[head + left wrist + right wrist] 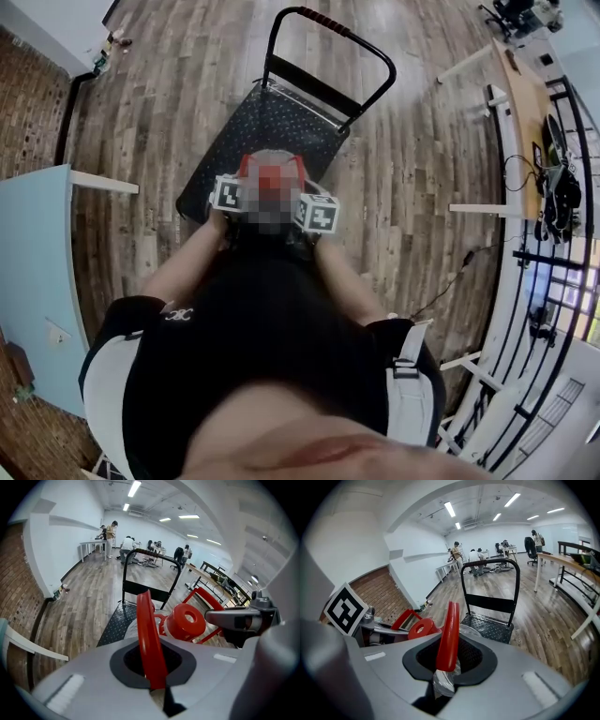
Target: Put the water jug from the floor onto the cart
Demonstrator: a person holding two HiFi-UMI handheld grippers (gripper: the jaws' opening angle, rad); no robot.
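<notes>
Clenching water jug (187,620) handles, left gripper (152,667) and right gripper (445,660) overhang cart's (272,131) near edge.

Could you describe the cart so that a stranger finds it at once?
Look at the wooden floor in front of the person. The cart stands there: a low black studded platform with an upright loop handle, unlike the light tables nearby.
</notes>
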